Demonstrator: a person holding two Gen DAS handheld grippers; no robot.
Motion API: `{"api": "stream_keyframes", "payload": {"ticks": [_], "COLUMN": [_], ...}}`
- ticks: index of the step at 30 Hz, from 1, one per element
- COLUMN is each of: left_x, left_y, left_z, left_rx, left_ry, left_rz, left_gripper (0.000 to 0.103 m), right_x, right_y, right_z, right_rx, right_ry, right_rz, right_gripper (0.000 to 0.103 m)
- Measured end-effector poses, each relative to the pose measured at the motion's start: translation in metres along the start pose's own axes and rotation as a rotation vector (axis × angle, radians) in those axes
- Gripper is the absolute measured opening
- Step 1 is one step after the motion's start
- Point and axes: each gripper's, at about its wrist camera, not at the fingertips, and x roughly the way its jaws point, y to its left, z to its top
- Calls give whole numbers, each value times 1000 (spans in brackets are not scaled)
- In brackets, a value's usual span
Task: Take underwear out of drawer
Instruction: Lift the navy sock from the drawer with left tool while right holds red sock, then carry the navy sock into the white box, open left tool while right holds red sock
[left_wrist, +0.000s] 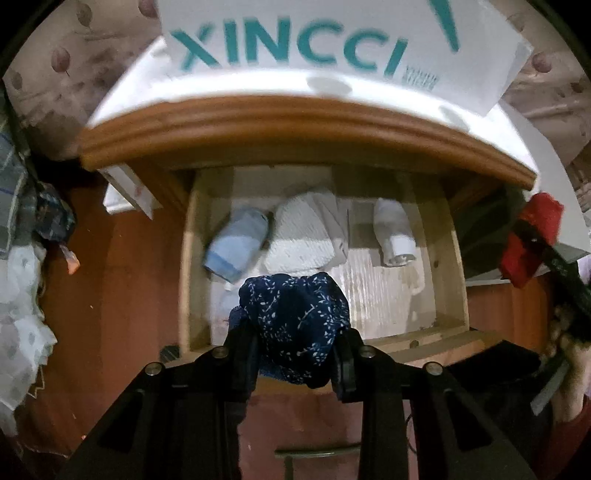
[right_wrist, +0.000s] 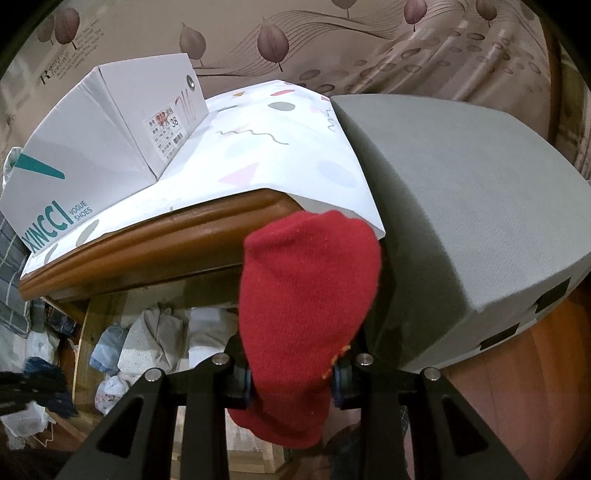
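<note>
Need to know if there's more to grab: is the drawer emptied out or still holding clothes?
Not empty. The open drawer holds a light blue roll, a white folded piece and a white roll.

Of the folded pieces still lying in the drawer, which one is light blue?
The light blue piece lies farthest left in the drawer; the two others are white or pale grey.
</note>
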Motion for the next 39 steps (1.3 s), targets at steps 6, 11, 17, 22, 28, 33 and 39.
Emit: {"api": "stream_keyframes", "payload": {"ticks": [6,11,17,22,28,33,39], "left_x": [-59,-119,-182,-195,-172,-151,-130], "left_y": [18,31,38,39,27,24,19], "left_z": [11,34,89,143,196,234,261], "left_rx": [11,24,24,5,29,5,33], "left_ry": [-124,-253,-399,-445,-422,-411,-426], "left_rz": [19,37,16,9,45,25,31], "left_gripper": [27,27,28,28,28,28,28], "right_x": [-1,-1,-1,-3,-4,-3,-2], "right_y": [0,1,2,0,-3,0,1], "right_z": [0,0,1,1,3,4,5], "right_rx": [-5,-5,-7,1,13,1,-4], "right_ry": [-1,0,-2,-15,-29,-29,-29], "right_rz": [-1,-3,-1,-15,-39,-35,-36], "right_gripper": [29,29,29,29,29,29,29]}}
